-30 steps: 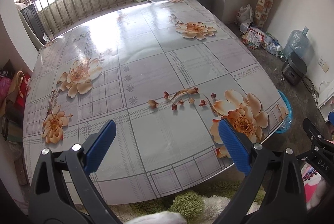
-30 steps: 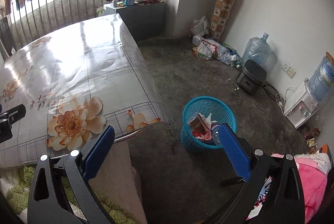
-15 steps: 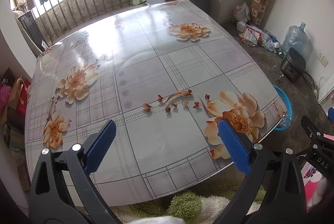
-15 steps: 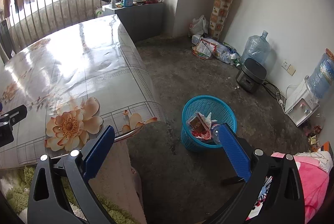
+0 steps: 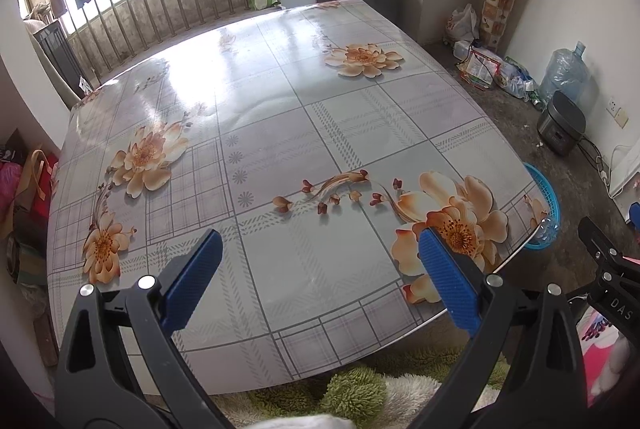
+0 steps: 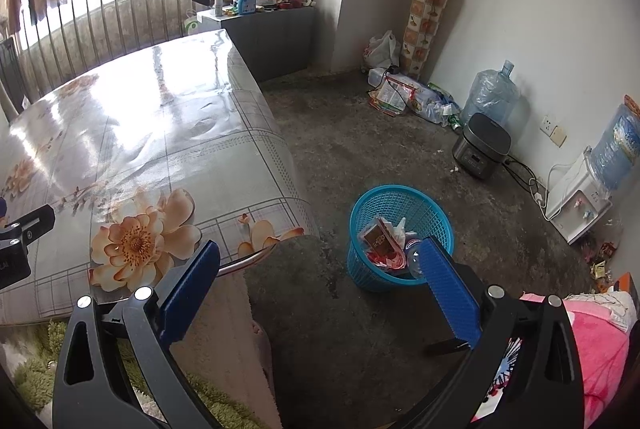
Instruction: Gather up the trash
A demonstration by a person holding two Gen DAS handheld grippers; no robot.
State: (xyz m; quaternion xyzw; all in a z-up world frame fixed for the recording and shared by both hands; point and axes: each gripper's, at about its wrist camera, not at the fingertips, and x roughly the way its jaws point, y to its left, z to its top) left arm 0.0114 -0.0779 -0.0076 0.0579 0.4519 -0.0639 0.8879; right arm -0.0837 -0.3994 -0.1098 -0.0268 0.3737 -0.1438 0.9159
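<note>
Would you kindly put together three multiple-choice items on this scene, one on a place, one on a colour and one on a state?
1. Where does the basket stand?
A. on the table
B. on the floor beside the table's corner
C. on the cabinet by the window

2. What colour is the basket?
A. blue
B. red
C. white

3. How do the two grippers stand?
A. both open and holding nothing
B. both shut on trash
C. left open, right shut on a bottle

Answers:
1 B: the right wrist view shows it on the bare floor, just past the corner of the table.
2 A: its mesh wall is blue in both views.
3 A: the left gripper and the right gripper each show wide-spread fingers with nothing between them.
</note>
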